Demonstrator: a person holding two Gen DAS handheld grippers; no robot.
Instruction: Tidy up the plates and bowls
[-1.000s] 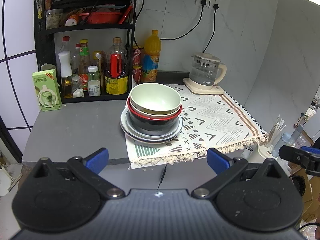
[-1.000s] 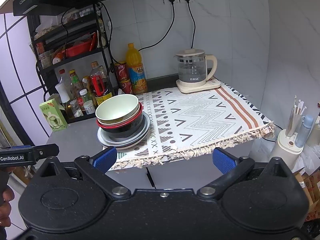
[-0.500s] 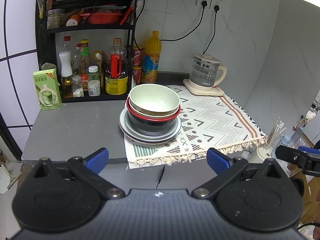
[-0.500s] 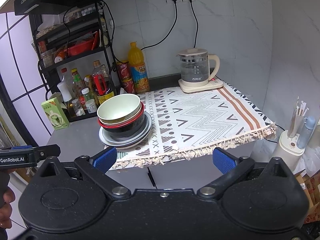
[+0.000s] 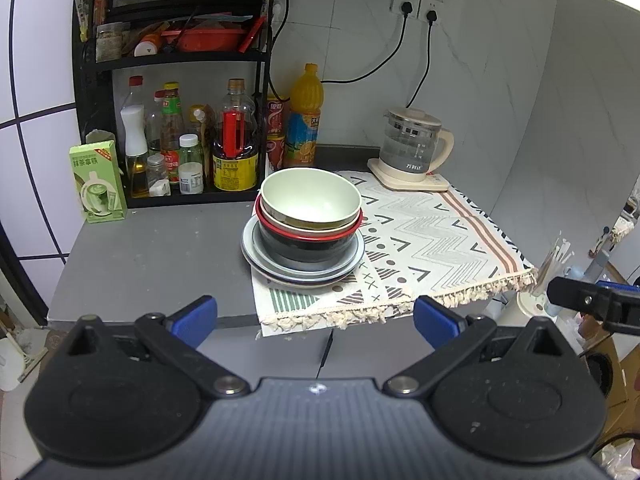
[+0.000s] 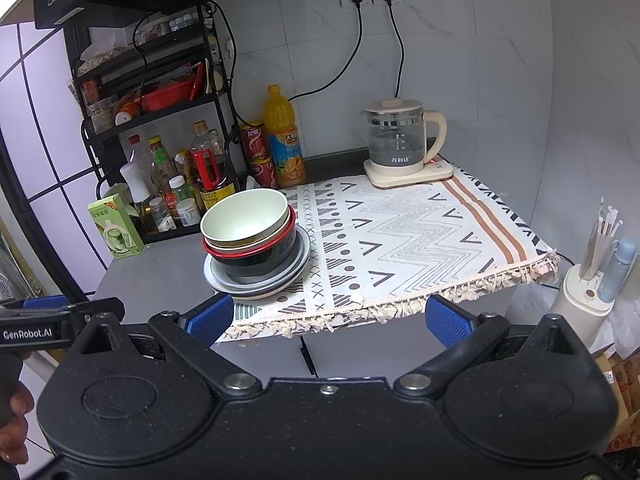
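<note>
Green box (image 5: 97, 182): stands upright at the far left of the grey counter (image 5: 156, 252), just beside the black rack (image 5: 176, 56).
Rack: bottles and jars crowd its lowest shelf; a red tub sits on the shelf above.
Orange bottle (image 5: 305, 116): stands to the right of the rack against the wall, next to red cans.
Left gripper (image 5: 316, 320): blue-padded fingers spread wide apart, nothing between them; it hangs in front of the counter edge, short of the dishes.
Stack of dishes: sits on the left edge of the patterned cloth (image 5: 432, 240), partly over the bare counter.
Plates (image 5: 256, 258): grey ones at the bottom of the stack, lying flat.
Black bowl (image 5: 312, 246): rests on the plates, with a red rim.
Pale green bowl (image 5: 310, 200): nested on top, tilted a little, empty inside.
Right gripper (image 6: 330, 318): fingers also wide apart and empty; it hangs before the counter edge, to the right of the stack.
Kettle (image 5: 414, 148): glass, on a cream base at the back right corner of the cloth, plugged into the wall.
White holder (image 6: 586, 304): stands off the counter at the far right, with sticks in it.
</note>
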